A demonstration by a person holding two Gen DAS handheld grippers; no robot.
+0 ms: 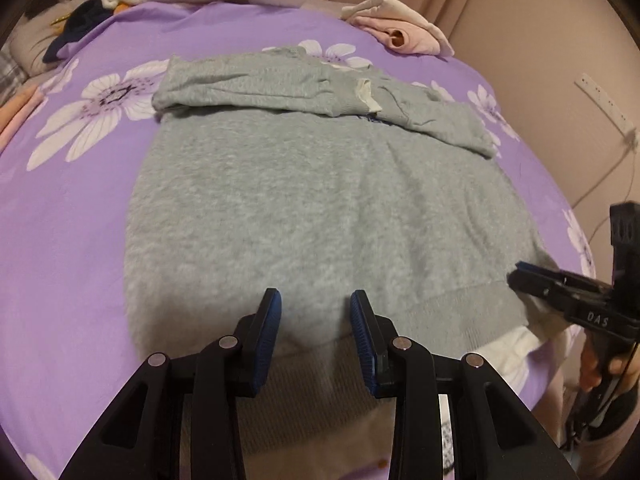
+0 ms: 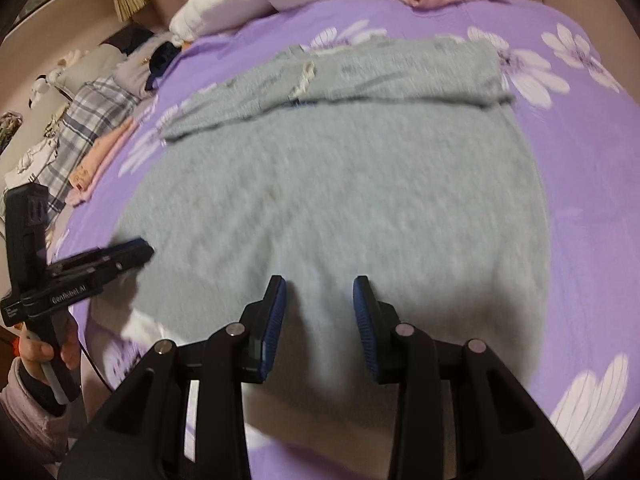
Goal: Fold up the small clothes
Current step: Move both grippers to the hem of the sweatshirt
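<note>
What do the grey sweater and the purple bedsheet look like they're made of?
The grey sweater looks like a soft knit, perhaps cotton fleece: matte, fuzzy heathered surface, ribbed band along the near hem. The purple bedsheet looks like thin, smooth woven cloth, cotton or polyester: flat printed white flowers, slight sheen, no pile. The exact fibre of either cannot be told.

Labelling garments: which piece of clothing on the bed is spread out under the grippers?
The grey sweater, laid flat mid-bed with sleeves folded across its top. The pink garment is bunched at the far edge; the plaid one lies off to the side.
</note>
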